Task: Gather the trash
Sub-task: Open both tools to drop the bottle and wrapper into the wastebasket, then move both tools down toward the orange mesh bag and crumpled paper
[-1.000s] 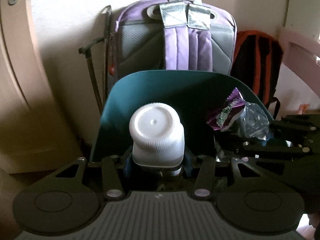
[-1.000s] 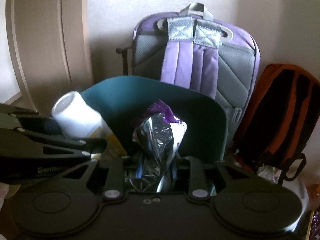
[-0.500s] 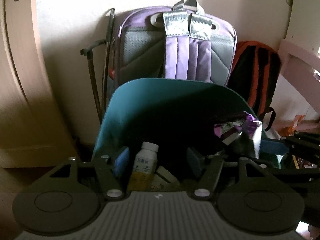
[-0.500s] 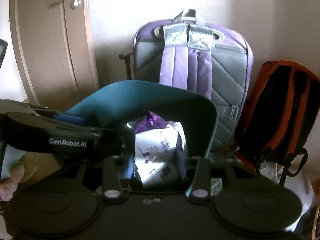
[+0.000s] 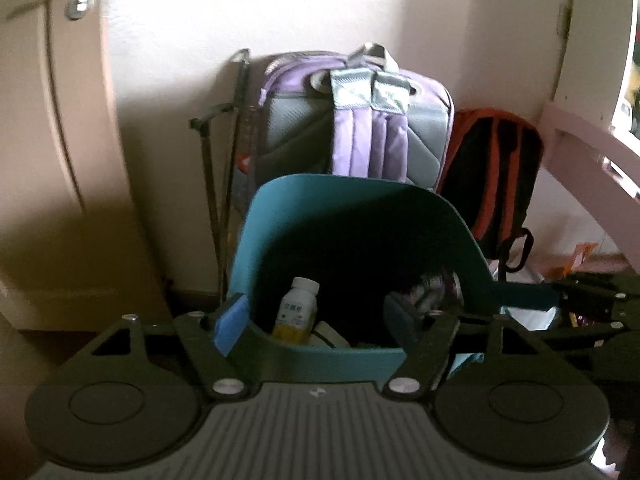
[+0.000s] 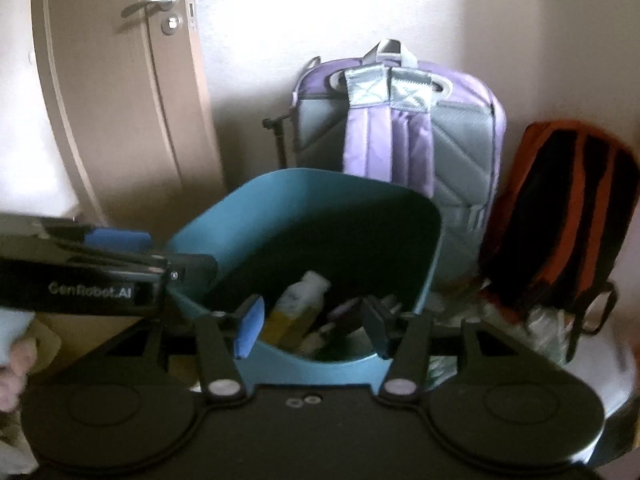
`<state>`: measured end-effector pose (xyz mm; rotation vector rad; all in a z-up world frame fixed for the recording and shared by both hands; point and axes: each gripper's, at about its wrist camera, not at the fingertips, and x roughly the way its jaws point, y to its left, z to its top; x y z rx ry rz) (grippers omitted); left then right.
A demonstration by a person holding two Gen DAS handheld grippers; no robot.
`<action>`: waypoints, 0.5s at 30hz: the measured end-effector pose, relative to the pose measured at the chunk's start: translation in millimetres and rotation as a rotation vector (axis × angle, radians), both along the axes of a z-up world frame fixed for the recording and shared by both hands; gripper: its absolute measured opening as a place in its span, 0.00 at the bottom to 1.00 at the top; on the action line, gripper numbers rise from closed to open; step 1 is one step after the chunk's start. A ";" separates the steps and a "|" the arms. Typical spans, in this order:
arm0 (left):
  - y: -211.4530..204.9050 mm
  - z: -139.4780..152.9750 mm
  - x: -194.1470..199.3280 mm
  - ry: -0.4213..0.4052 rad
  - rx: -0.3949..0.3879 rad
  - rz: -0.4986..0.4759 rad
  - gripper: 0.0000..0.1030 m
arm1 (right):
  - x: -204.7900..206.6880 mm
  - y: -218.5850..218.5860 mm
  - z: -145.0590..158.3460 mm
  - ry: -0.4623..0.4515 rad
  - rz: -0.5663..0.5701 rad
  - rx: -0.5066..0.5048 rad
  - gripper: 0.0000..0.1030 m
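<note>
A teal trash bin [image 5: 360,200] stands against the wall, also in the right wrist view [image 6: 304,184]. Inside it lie a white-capped bottle with a yellow label [image 5: 298,308], also seen from the right wrist [image 6: 296,304], and a purple wrapper [image 5: 430,290], dim in the right wrist view [image 6: 344,310]. My left gripper [image 5: 316,322] is open and empty above the bin's near rim. My right gripper [image 6: 312,326] is open and empty over the bin too. The left gripper's body [image 6: 80,276] shows at the left of the right wrist view.
A purple and grey backpack [image 5: 360,120] leans on the wall behind the bin, with an orange and black backpack [image 5: 496,176] to its right. A door [image 6: 120,80] stands at the left. A folded black stand [image 5: 216,168] leans beside the purple backpack. Loose clutter lies by the orange backpack [image 6: 532,324].
Both grippers opened. The bottle dropped from my left gripper and the wrapper from my right into the bin. Both grippers then pulled back and up from the bin.
</note>
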<state>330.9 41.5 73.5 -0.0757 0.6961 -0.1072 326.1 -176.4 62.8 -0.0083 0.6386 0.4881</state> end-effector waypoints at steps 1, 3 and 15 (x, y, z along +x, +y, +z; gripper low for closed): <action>3.7 2.5 -4.8 0.000 -0.013 0.003 0.72 | -4.5 1.3 2.3 -0.005 0.000 0.003 0.52; 8.9 6.8 -15.7 -0.005 -0.016 0.003 0.73 | -15.5 4.4 8.1 -0.022 0.008 0.001 0.53; 40.4 17.0 -85.9 -0.052 -0.005 -0.002 0.79 | -89.6 20.4 9.6 -0.083 0.083 -0.012 0.53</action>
